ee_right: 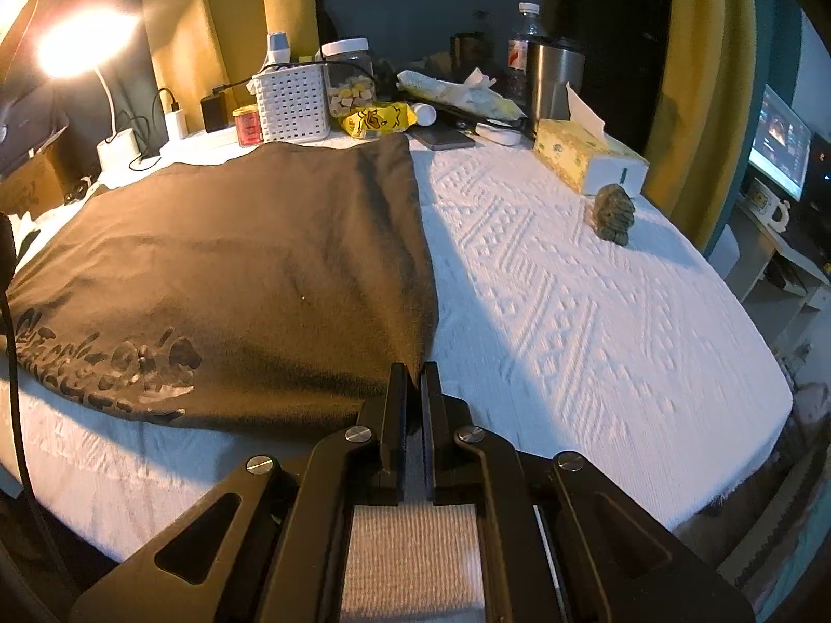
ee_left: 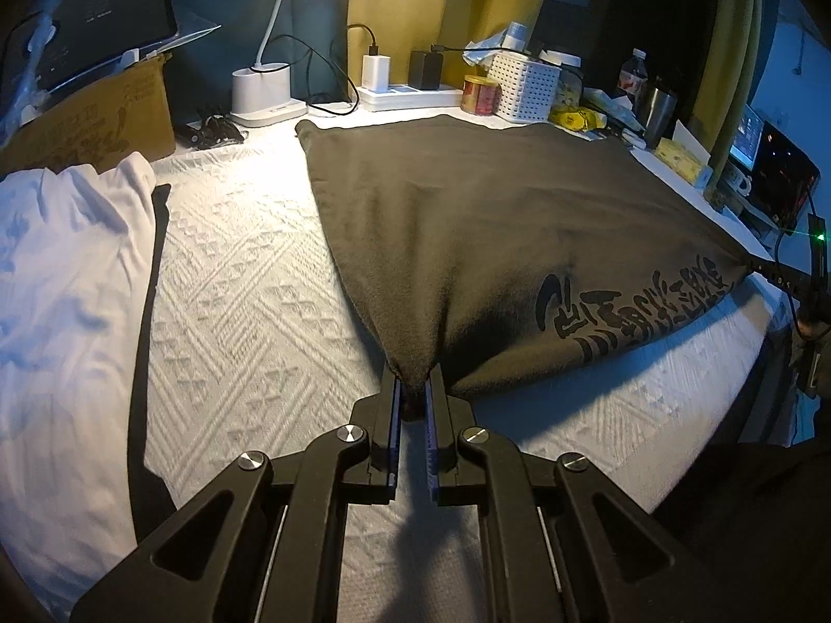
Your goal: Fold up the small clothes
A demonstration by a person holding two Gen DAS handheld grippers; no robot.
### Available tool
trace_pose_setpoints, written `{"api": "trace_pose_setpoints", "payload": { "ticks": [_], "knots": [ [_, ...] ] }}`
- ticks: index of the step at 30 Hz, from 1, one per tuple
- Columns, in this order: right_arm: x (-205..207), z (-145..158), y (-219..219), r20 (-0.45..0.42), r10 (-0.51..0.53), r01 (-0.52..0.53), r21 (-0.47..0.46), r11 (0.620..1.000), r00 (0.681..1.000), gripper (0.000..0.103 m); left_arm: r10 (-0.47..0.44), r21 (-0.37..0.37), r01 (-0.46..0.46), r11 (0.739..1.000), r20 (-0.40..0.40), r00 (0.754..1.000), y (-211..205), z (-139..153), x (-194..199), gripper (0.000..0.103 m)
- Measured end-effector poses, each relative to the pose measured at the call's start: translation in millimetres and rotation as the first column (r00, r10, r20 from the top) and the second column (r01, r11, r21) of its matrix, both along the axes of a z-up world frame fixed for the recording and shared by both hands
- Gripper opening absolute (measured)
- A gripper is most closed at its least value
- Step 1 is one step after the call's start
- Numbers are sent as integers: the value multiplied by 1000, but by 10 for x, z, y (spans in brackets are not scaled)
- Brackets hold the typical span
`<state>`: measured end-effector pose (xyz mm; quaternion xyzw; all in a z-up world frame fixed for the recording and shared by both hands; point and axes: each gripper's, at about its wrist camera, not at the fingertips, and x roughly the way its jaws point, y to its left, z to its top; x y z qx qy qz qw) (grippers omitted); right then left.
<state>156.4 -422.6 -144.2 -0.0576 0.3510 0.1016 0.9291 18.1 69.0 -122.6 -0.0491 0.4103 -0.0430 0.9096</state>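
Note:
A dark olive garment [ee_left: 467, 218] with black printed lettering [ee_left: 639, 306] lies spread on the white textured bedspread [ee_left: 249, 290]. My left gripper [ee_left: 414, 381] is shut on the garment's near left corner, which bunches between the pads. In the right wrist view the same garment [ee_right: 233, 280] shows its print [ee_right: 104, 368] at the left. There my right gripper [ee_right: 414, 371] is shut on its near right corner. The near edge stretches between the two grips, slightly lifted off the bed.
A white garment [ee_left: 67, 280] with a dark strap [ee_left: 148, 322] lies at the left. Along the back stand a lamp base [ee_left: 259, 91], chargers [ee_left: 375, 72], a white basket [ee_right: 291, 101], a jar, bottles and a tissue box [ee_right: 587, 158]. A small dark bundle [ee_right: 613, 215] sits on the bed's right.

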Motion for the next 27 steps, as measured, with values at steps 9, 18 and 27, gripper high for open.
{"api": "trace_pose_setpoints", "payload": {
  "ticks": [9,18,27],
  "knots": [
    [-149,-69,-71,-6,-3,3,1,1000,1000,6,-9,10,9,1000,-21,1000,-69,-46,-162,6],
    [-276,-129,-145,-15,-2,2,21,1000,1000,5,-26,34,28,999,-47,999,-174,-64,-294,6],
    [-298,-137,-177,-19,-5,6,45,999,1000,6,-30,58,33,998,-63,998,-186,-86,-314,11]
  ]
}}
